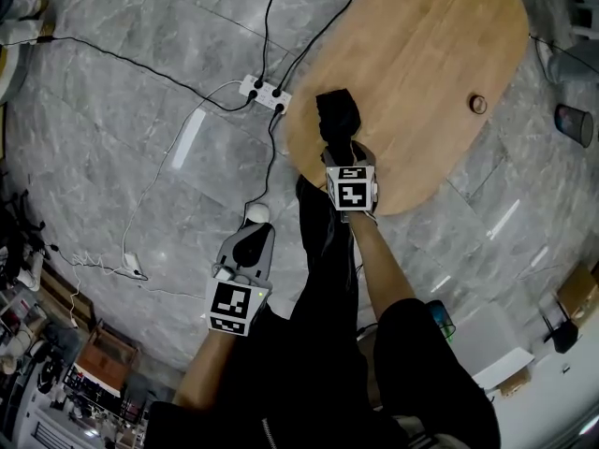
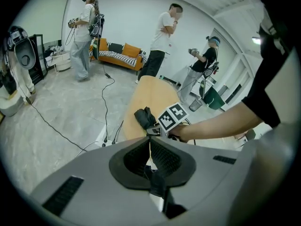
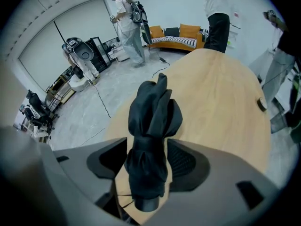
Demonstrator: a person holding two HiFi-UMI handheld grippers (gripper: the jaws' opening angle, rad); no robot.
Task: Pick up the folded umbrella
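Right claw astride the folded umbrella, not yet gripped
Umbrella lies near the bench edge, at 8 o'clock of the top in head view, handle cap toward 6. Jaws spread, fabric between, pads not pressing. Advice: settle lower, centre on the strapped waist, close firmly, then lift. Left claw pressed together, empty

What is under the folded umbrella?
The umbrella lies on the wooden table, near its edge. Bare wood shows all around it, and the patch directly beneath it is covered.
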